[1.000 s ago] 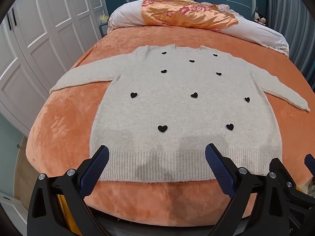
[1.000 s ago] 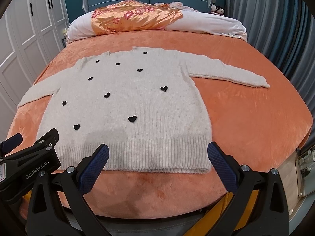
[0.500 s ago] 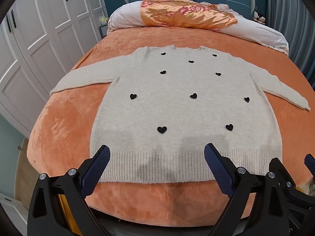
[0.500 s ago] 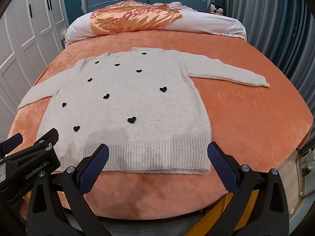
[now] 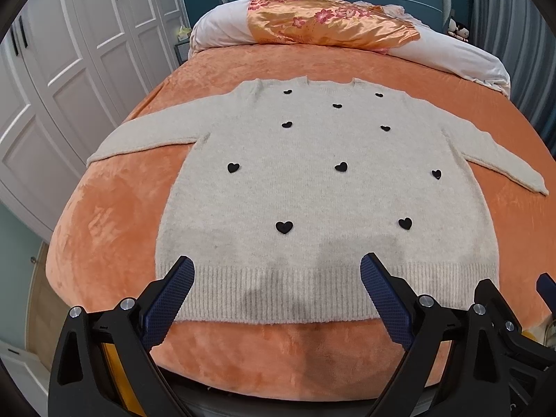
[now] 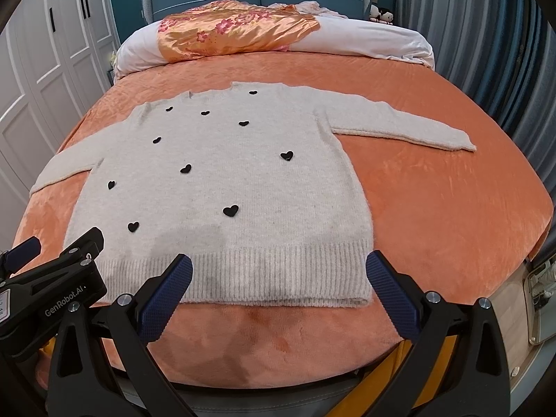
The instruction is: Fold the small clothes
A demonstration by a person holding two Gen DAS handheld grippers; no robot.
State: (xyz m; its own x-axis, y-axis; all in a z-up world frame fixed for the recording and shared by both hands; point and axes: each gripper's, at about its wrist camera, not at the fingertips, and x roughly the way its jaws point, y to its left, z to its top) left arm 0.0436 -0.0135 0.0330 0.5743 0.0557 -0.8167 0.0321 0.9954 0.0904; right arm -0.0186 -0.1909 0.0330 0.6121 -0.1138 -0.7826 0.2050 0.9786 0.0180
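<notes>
A cream knit sweater point(image 5: 323, 187) point(image 6: 222, 187) with small black hearts lies flat, front up, on the orange bed cover, both sleeves spread out to the sides and the ribbed hem nearest me. My left gripper point(image 5: 278, 271) hovers open just above the left half of the hem, nothing between its blue pads. My right gripper point(image 6: 279, 267) hangs open over the right half of the hem, also empty. The left gripper's black body shows at the lower left of the right wrist view.
The orange bed cover point(image 5: 104, 229) point(image 6: 451, 215) stretches around the sweater. A white duvet with an orange floral cloth point(image 5: 330, 21) lies at the headboard. White wardrobe doors point(image 5: 69, 69) stand to the left, grey curtains point(image 6: 486, 52) to the right.
Both grippers have crept slightly forward toward the hem. The sweater has not moved and both grippers stay open.
</notes>
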